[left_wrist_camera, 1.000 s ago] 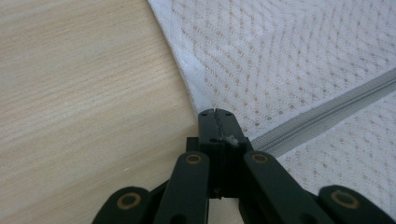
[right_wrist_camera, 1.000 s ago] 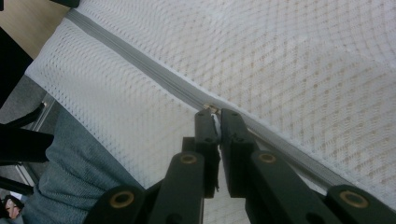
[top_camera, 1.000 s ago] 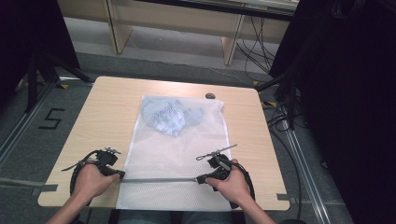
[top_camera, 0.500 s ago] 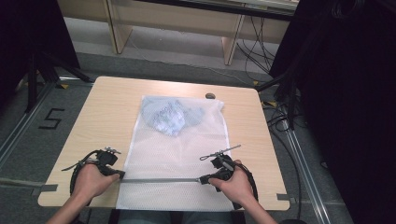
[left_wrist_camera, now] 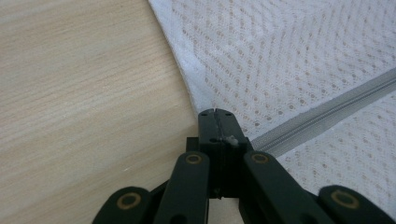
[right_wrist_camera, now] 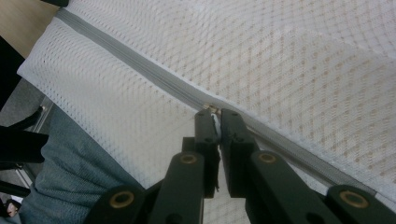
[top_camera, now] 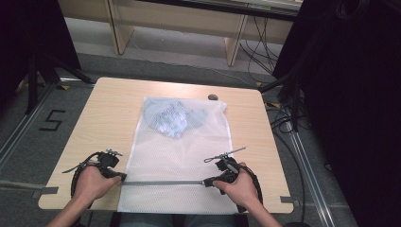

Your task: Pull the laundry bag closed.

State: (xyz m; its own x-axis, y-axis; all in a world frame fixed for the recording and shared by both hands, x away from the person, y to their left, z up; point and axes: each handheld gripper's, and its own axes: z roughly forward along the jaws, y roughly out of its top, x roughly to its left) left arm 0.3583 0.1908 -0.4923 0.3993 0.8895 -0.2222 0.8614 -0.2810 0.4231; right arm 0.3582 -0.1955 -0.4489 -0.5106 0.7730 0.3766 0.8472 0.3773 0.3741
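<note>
We see white mesh laundry bag (top_camera: 175,156) flat mid-table (top_camera: 104,118), grey zipper (top_camera: 161,182) near edge, bluish cloth (top_camera: 172,118) inside. Left gripper (left_wrist_camera: 215,116) clenched on bag edge; right gripper (right_wrist_camera: 214,114) pinching zipper pull (right_wrist_camera: 212,109). Floor "5" (top_camera: 52,121).

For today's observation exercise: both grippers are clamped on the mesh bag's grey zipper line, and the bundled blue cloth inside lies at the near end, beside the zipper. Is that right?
Not quite. The blue cloth lies at the far end of the mesh bag, away from the zipper, as the high view shows. The left gripper and right gripper are at the zipper line.
</note>
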